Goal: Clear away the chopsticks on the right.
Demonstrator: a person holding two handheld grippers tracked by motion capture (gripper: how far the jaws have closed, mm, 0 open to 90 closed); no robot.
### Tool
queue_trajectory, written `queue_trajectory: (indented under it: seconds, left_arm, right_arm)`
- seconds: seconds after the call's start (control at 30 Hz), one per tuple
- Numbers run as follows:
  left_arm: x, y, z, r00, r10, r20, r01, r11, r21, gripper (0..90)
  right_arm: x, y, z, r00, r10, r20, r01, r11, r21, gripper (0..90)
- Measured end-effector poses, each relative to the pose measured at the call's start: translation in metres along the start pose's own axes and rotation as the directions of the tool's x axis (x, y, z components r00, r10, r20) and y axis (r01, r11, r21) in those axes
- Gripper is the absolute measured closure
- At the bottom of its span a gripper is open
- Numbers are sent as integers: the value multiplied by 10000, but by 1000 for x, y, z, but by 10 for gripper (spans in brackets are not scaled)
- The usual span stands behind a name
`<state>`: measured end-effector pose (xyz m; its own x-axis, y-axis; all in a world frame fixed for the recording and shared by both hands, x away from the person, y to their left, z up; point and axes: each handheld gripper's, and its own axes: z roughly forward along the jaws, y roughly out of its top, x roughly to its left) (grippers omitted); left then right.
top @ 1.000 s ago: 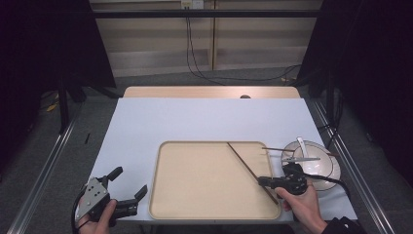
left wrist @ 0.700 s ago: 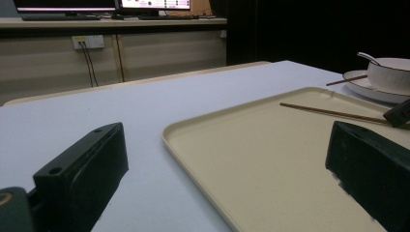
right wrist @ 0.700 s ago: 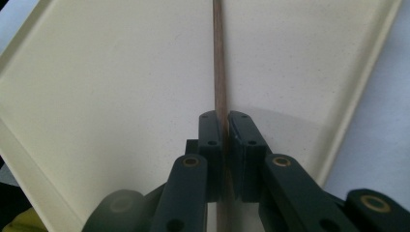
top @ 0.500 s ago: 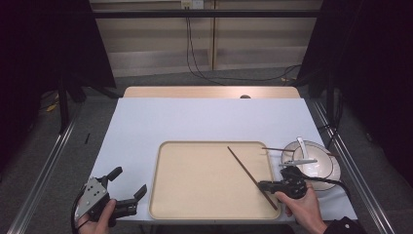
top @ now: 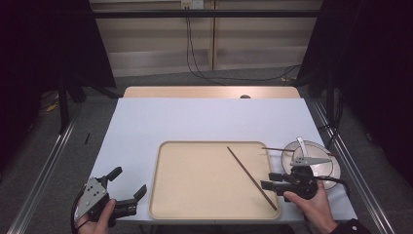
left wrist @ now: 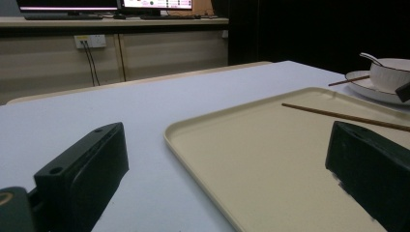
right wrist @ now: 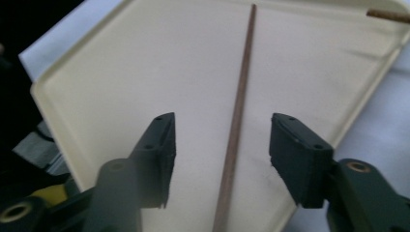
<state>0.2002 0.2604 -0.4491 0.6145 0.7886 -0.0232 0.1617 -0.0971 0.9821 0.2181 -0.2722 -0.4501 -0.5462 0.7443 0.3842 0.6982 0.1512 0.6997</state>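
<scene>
Here the right gripper (right wrist: 220,145), jaws just opening, straddles a loose chopstick (right wrist: 237,125) lying on the beige tray (right wrist: 121,63).

A thin dark-brown chopstick (right wrist: 237,125) lies flat on the cream tray (right wrist: 111,72), running lengthwise between the right gripper's (right wrist: 220,145) spread fingers (right wrist: 157,145), touching neither pad, its far end well beyond the fingertips.
</scene>
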Motion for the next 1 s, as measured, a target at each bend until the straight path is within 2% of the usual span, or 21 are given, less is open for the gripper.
queue_trajectory:
  seconds: [0.07, 0.13, 0.2, 0.27, 0.33, 0.4, 0.5, 0.57, 0.67, 0.7, 0.8, 0.87, 0.9, 0.93, 0.97, 1.0]
  left_arm:
    - [0, 0, 0, 10000, 68, 2, -69, 10000, 48, 14]
    - [1, 0, 0, 10000, 12, -88, -12, 10000, 18, 14]
    - [1, 0, 0, 10000, 11, -93, -11, 10000, 15, 14]
    - [1, 0, 1, 10000, 2, -80, -2, 10000, 49, 14]
    - [0, 0, 1, 10000, -24, -21, 24, 10000, 10, 14]
    - [1, -1, 1, 9999, -43, -130, 43, 10000, 53, 14]
    - [3, -1, 1, 9999, -3, -160, 5, 10000, 70, 14]
    - [2, -1, 1, 9999, -38, -97, 39, 10000, 73, 14]
    - [2, -1, 1, 9999, 11, -102, -9, 9999, 122, 14]
    - [1, -1, 1, 9998, -170, -77, 171, 9998, 39, 14]
    - [2, -1, 1, 10000, -21, -95, 22, 9999, 104, 14]
    - [2, -1, 1, 9999, -81, -87, 82, 9999, 97, 14]
    - [2, -1, 1, 9999, -72, -79, 72, 9999, 104, 14]
    - [2, -1, 1, 10000, -62, -68, 63, 9999, 97, 14]
    - [2, -1, 1, 10000, -63, -71, 64, 9999, 102, 14]
    - [2, -1, 1, 10000, -61, -67, 61, 9999, 115, 14]
  right_arm:
    - [-2, 1, -8, 9982, -417, -430, 404, 9987, -300, 390]
    - [-4, 1, -16, 9948, -911, -452, 884, 9943, -589, 324]
    - [-6, 3, -23, 9896, -1335, -534, 1306, 9899, -548, 261]
    - [-11, 5, -29, 9840, -1737, -390, 1711, 9833, -625, 244]
    - [-16, 8, -35, 9774, -2099, -259, 2087, 9770, -441, 181]
    - [-22, 12, -45, 9777, -2088, -206, 2074, 9766, -574, 179]
    - [-30, 20, -65, 9716, -2360, 175, 2366, 9672, -926, 121]
    - [-38, 26, -77, 9629, -2621, 649, 2675, 9586, -979, 101]
    - [-56, 36, -98, 9547, -2699, 1254, 2849, 9507, -1228, 86]
    - [-61, 38, -102, 9544, -2681, 1316, 2847, 9497, -1304, 81]
    - [-80, 49, -115, 9501, -2669, 1613, 2867, 9511, -1151, 96]
    - [-94, 56, -121, 9513, -2706, 1477, 2854, 9542, -897, 129]
    - [-101, 59, -123, 9491, -2737, 1560, 2868, 9555, -688, 145]
    - [-108, 62, -124, 9437, -2857, 1669, 2977, 9533, -509, 153]
    - [-114, 65, -125, 9367, -3027, 1760, 3113, 9500, -230, 201]
    - [-120, 68, -127, 9244, -3223, 2042, 3293, 9442, -3, 221]
